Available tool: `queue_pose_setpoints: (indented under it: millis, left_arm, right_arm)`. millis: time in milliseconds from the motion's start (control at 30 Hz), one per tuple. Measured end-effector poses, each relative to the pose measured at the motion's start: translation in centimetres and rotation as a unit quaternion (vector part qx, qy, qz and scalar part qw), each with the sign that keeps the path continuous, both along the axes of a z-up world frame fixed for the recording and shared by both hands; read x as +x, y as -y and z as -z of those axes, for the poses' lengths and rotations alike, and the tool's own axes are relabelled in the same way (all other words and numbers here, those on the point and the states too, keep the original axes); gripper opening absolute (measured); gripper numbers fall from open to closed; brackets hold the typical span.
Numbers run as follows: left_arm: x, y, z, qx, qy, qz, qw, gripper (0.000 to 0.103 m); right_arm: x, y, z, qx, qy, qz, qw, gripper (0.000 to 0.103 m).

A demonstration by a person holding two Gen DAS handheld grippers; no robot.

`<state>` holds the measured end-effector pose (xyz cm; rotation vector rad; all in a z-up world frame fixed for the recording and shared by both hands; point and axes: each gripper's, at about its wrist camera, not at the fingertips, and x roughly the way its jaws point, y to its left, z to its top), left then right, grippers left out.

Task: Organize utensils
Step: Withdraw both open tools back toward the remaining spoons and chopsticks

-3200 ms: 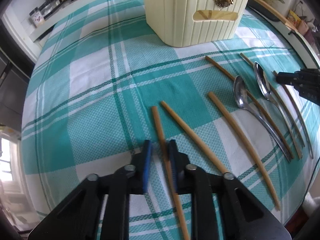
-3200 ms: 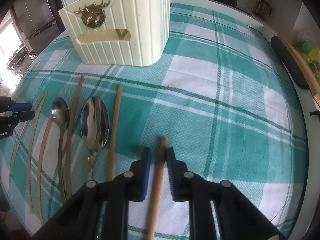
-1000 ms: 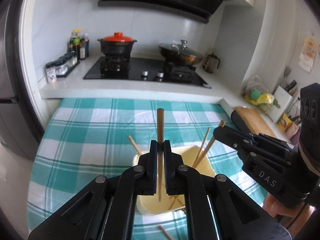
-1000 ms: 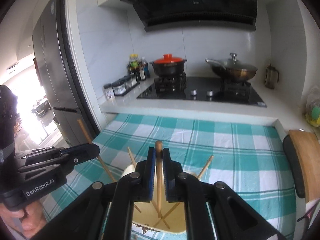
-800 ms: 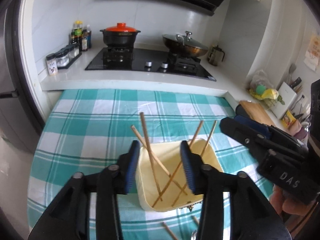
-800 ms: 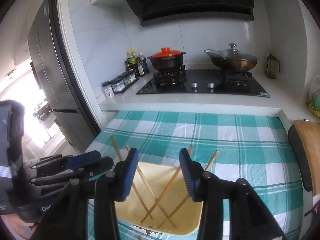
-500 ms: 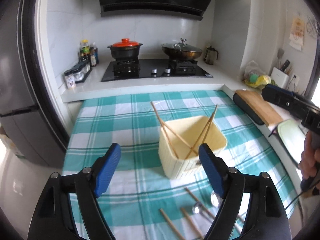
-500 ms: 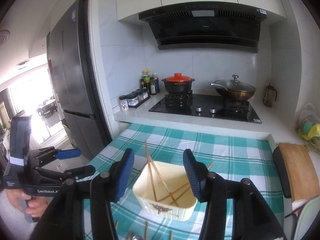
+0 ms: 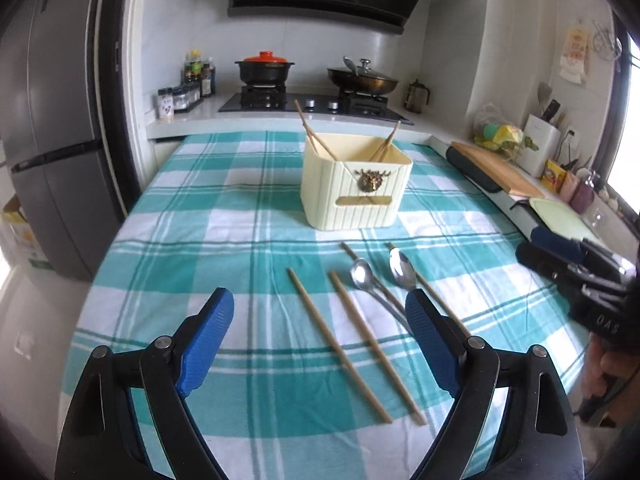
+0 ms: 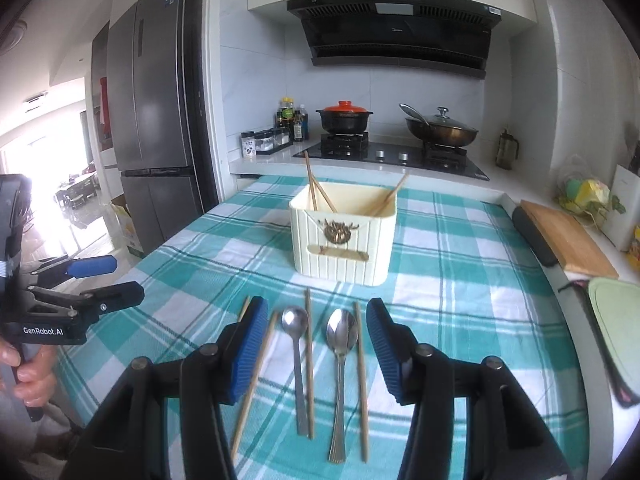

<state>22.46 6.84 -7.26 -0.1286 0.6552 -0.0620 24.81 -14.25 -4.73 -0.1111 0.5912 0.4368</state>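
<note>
Left gripper [image 9: 320, 338] and right gripper [image 10: 318, 346] held wide open, nothing grasped; spoons [image 10: 340, 336] framed between right jaws, holder [image 10: 344, 236] beyond.

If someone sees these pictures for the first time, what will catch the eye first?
Probably the cream utensil holder standing mid-table on the teal checked tablecloth, with chopsticks leaning inside it. Next, two spoons and loose chopsticks lying in front of it, framed by the open right gripper.

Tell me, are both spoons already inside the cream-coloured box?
No: both spoons lie flat on the checked cloth in front of the cream box, which holds only chopsticks.
</note>
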Motion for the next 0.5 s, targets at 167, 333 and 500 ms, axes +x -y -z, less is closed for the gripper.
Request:
queue_pose_setpoints:
  millis: [167,333,500]
  left_arm:
    - [-1.1,2.3,0.7,-0.001,0.007,0.024,0.9997,0.089]
    - [-1.8,3.7,1.2,-0.005,0.003,0.035,0.9994,0.089]
    - [-2.5,4.7,1.9,0.016,0.004,0.037,0.9992,0.090]
  right_arm:
    - [-2.4,2.1,0.9,0.001,0.010,0.034,0.999,0.052]
    - [-3.5,4.0,0.4,0.011,0.037,0.072,0.997,0.052]
    - [-3.6,4.2,1.1,0.009,0.032,0.077,0.996,0.052]
